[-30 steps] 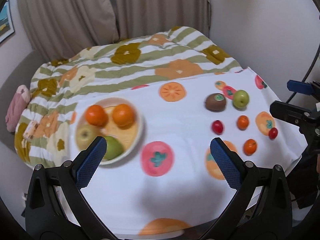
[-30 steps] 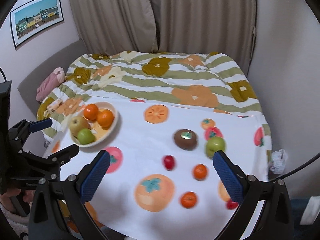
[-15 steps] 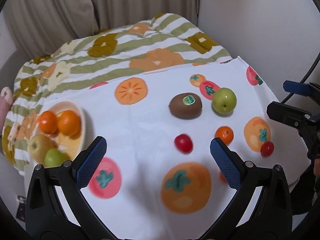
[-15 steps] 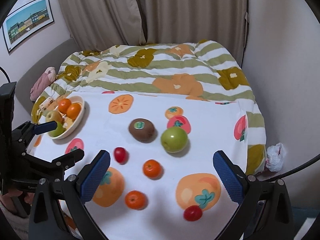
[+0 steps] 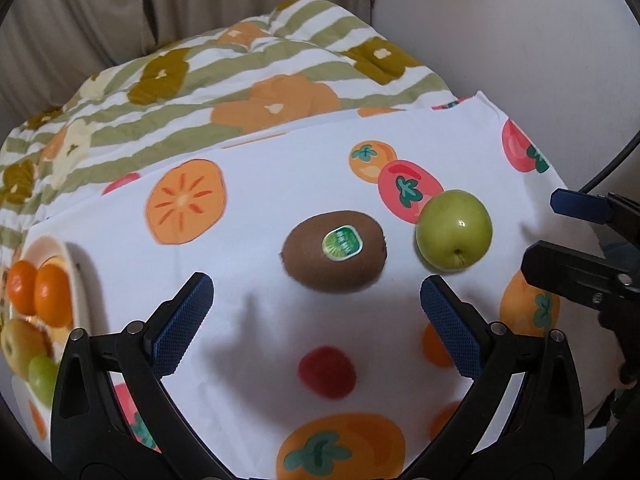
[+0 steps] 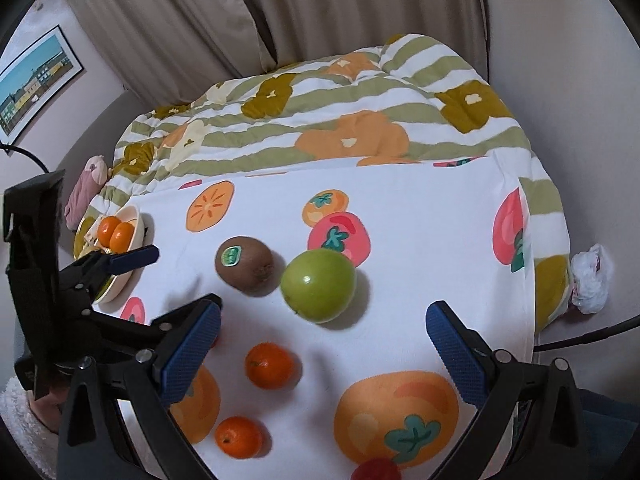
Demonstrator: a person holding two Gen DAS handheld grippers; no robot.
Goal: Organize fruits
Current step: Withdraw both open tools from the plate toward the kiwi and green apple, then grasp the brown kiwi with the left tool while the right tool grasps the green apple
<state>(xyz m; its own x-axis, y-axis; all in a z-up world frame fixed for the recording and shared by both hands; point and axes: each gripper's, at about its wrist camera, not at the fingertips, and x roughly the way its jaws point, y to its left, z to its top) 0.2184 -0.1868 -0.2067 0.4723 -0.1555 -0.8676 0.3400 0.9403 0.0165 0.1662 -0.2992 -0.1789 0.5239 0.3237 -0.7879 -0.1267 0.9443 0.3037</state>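
Note:
A brown kiwi [image 5: 334,252] with a green sticker and a green apple [image 5: 454,230] lie on a white fruit-print cloth [image 5: 260,240]. My left gripper [image 5: 316,304] is open and empty just short of the kiwi, above a small red fruit [image 5: 327,372]. My right gripper [image 6: 322,340] is open and empty just below the green apple [image 6: 318,285], beside the kiwi [image 6: 245,265]. Two small oranges [image 6: 269,365] [image 6: 239,437] lie near it. A cream bowl [image 6: 120,276] at the left holds oranges and apples.
A striped floral quilt [image 6: 320,120] lies behind the cloth, with curtains and a wall beyond. A red fruit [image 6: 376,470] sits at the cloth's near edge. A crumpled white bag [image 6: 590,278] lies off the right edge. The bowl's rim [image 5: 78,276] is at far left.
Both grippers have moved forward and right toward the kiwi and green apple, which now look much larger. The bowl has slid to the left edge. Both grippers stay open.

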